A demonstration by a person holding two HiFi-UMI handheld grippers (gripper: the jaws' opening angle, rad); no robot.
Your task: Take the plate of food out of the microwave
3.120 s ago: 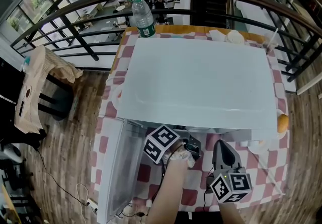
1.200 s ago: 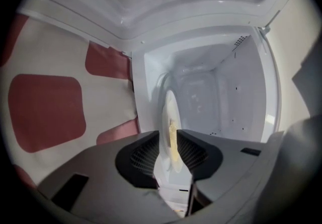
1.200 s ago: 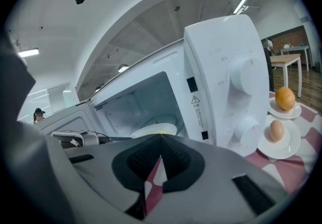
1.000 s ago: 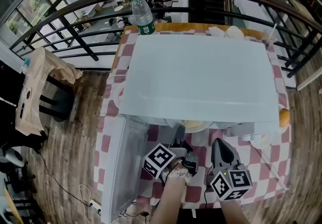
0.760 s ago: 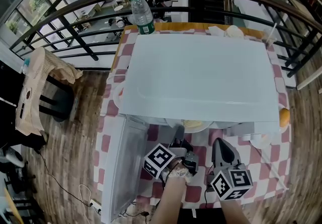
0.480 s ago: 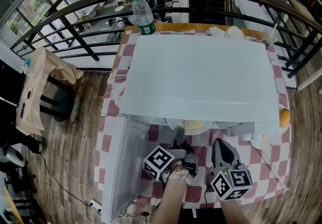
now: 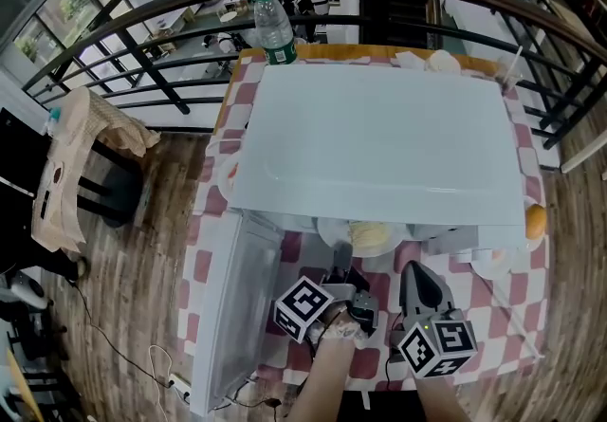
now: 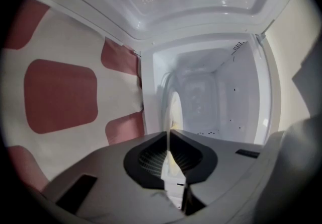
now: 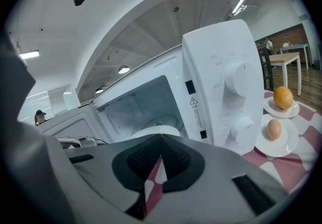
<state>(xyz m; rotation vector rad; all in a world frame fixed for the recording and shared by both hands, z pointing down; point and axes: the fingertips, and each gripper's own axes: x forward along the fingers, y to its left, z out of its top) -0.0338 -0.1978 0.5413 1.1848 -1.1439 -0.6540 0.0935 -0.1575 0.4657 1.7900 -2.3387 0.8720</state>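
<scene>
At 8 o'clock of the microwave [image 7: 379, 140] the door [image 7: 232, 306] is swung open. The left gripper [image 7: 341, 266] is clenched on the near rim of the plate [image 7: 327, 232]. The plate is seen partly out of the microwave, at its 6 o'clock side, with the food [image 7: 372, 238] on it. The pulling-out step is judged to be in hand. Next, a level and straight pull toward 6 o'clock is called for, so that nothing is spilled. At 5 o'clock the right gripper [image 7: 413, 273] is seen closed and empty, apart from the plate. Support under the rim could be given by it.
</scene>
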